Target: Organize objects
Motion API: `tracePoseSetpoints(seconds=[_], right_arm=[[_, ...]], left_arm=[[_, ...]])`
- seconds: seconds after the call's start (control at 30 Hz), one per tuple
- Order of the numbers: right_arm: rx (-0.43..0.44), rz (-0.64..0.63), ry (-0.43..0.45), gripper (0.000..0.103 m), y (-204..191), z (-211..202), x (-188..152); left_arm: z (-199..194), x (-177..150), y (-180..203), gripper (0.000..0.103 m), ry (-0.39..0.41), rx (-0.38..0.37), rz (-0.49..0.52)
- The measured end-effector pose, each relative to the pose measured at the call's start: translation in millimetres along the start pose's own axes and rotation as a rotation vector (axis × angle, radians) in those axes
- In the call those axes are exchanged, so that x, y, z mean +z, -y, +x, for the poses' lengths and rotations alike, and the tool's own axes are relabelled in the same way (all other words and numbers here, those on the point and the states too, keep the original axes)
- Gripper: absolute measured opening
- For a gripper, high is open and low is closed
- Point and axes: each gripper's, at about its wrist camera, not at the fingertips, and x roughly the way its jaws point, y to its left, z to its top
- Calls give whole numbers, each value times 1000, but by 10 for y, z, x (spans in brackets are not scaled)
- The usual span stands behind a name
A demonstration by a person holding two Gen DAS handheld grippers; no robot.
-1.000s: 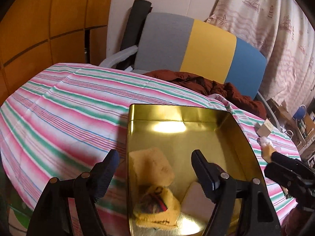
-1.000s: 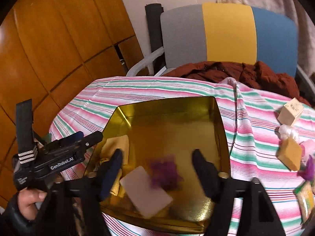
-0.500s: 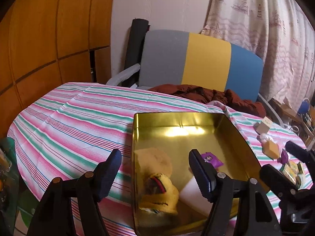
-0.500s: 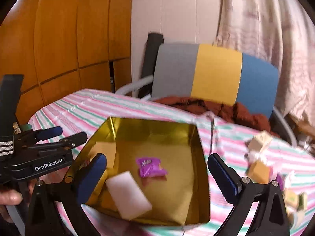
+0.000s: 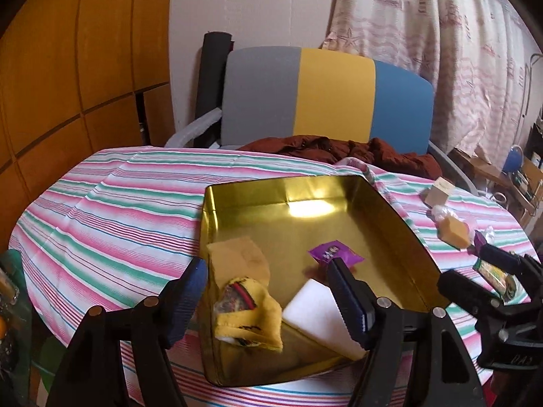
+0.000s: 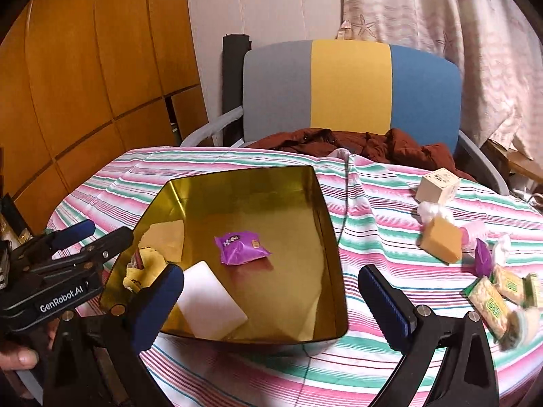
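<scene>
While both grippers, left gripper (image 5: 268, 291) and right gripper (image 6: 271, 291), hold their jaws wide open and empty, the purple packet (image 6: 241, 247) lies inside the gold tin (image 6: 325, 224) mid-counter (image 6: 373, 203).

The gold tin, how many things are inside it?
4. In the gold tin: a purple packet in the middle, a white block at the near edge, a yellow pouch near the left corner, and a tan block behind it. More may hide underneath.
</scene>
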Motion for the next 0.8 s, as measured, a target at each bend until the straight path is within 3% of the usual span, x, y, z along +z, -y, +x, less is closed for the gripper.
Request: tracePoseSetpoints(seconds=[0.8], right_arm=[[-72, 268, -72, 103, 935, -1, -106]], left_arm=[[86, -89, 365, 75, -81, -154, 35]])
